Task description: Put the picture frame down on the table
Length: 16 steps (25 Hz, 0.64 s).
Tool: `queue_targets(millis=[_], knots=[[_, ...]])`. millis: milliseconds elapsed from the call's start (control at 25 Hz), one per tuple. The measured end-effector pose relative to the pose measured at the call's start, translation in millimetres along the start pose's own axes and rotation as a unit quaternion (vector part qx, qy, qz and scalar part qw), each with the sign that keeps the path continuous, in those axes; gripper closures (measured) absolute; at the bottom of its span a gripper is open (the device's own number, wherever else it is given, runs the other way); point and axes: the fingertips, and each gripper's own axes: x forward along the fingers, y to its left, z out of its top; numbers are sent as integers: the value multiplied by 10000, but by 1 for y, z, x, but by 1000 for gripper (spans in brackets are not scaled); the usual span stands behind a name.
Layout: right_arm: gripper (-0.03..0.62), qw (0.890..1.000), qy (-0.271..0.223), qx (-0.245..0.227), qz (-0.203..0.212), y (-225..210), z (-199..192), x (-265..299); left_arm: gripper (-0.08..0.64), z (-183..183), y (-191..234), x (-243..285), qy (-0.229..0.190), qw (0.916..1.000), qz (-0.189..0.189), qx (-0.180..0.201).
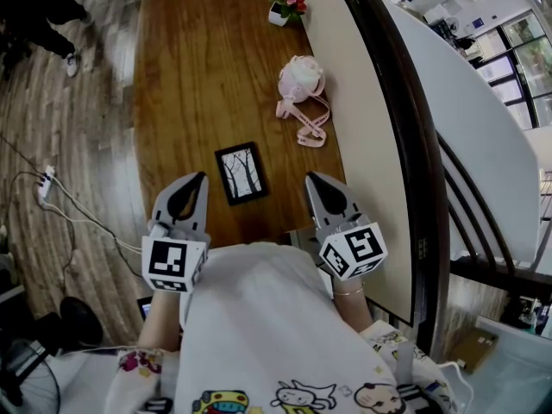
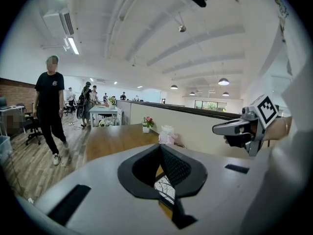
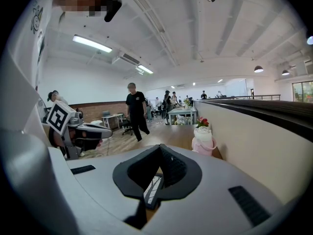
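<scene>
A small black picture frame (image 1: 241, 172) with a tree drawing lies flat on the brown wooden table (image 1: 185, 76), near its front edge. My left gripper (image 1: 200, 178) hovers just left of the frame and my right gripper (image 1: 310, 179) just right of it; neither touches it. Both are shut with nothing between the jaws. A slice of the frame (image 2: 165, 189) shows through the gap behind the jaws in the left gripper view, and the frame (image 3: 152, 189) shows the same way in the right gripper view.
A pink bag (image 1: 302, 89) with a strap lies toward the table's right side, and a small flower pot (image 1: 286, 7) stands at the far end. A beige partition (image 1: 362, 102) runs along the right edge. A power strip (image 1: 45, 182) and cables lie on the floor. A person (image 2: 50, 111) walks at the left.
</scene>
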Motion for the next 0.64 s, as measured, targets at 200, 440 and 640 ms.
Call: queue_targets(millis=[200,440,640], knots=[[592,10000,10,7,-12,0,-2,0,557,-5,5,-2,35,10000,-8,-70],[592,10000,54,5,-23,1,-3,1,558,-4,6,-3,12,10000,-40,-10],[592,10000,69,-29,-13,3,-3,2,558,-3,6,-2,-10,10000,-53,-46]])
